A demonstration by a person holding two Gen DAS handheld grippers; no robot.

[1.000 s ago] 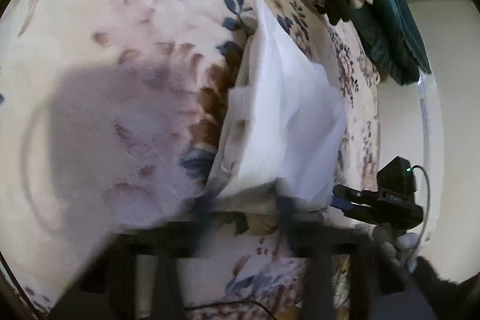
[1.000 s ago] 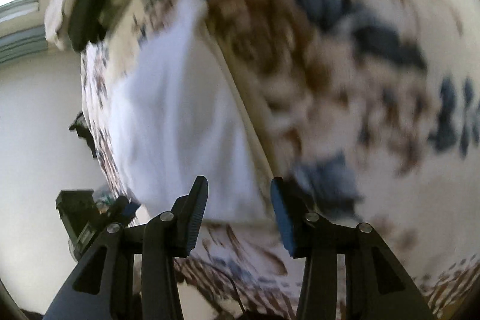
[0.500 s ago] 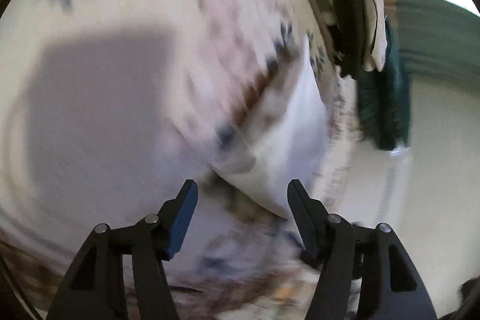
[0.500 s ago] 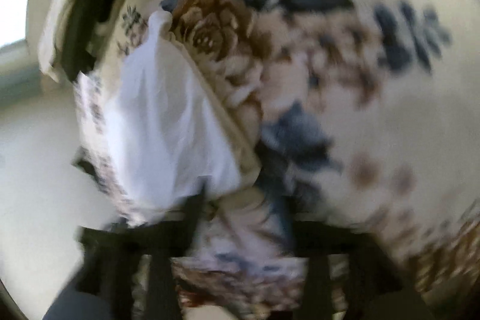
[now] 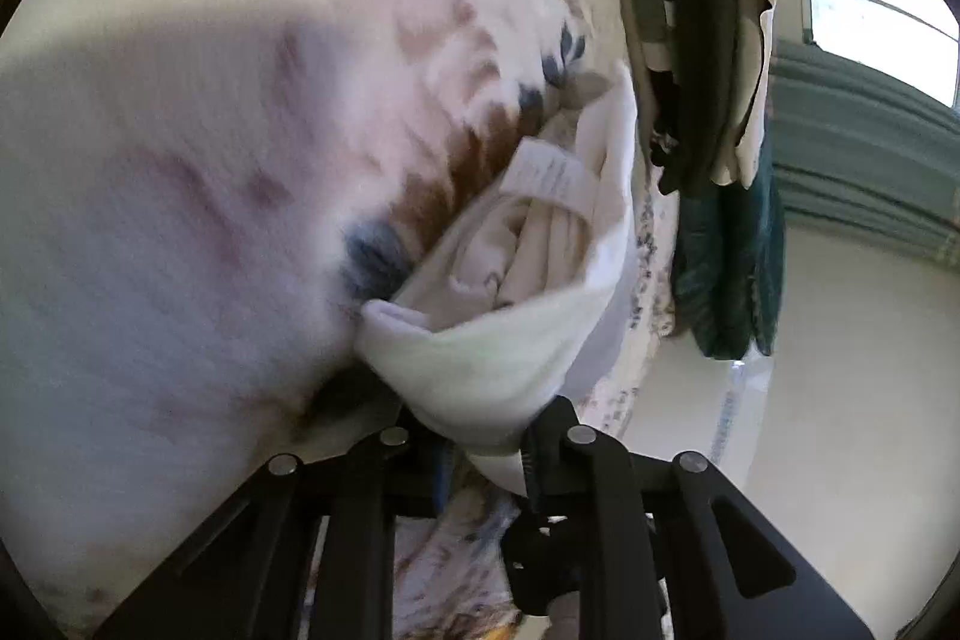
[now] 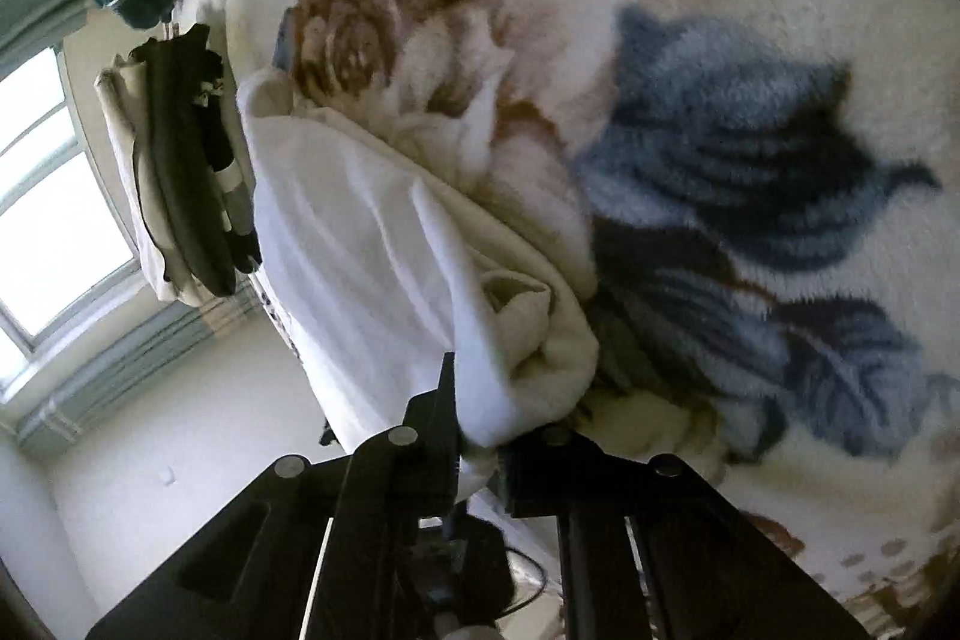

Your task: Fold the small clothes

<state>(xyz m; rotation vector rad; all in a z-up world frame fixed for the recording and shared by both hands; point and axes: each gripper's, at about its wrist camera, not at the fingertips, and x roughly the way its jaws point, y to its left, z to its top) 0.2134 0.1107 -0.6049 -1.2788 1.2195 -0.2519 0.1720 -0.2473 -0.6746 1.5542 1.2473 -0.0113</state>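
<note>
A small white garment (image 5: 498,334) lies partly folded on a floral fleece blanket (image 5: 180,190). Its label and inner folds show in the left wrist view. My left gripper (image 5: 486,451) is shut on the garment's near edge, which bunches between the jaws. In the right wrist view the same white garment (image 6: 372,244) stretches away from me over the blanket (image 6: 720,130). My right gripper (image 6: 480,445) is shut on a rolled corner of it.
A stack of folded dark and cream clothes (image 5: 702,52) sits just beyond the garment; it also shows in the right wrist view (image 6: 180,172). A dark green cloth (image 5: 726,268) hangs over the blanket's edge. A window and pale wall lie behind.
Both grippers were open half a second to a second ago. Both have now closed on the near edge of the white garment, and the views have swung round.
</note>
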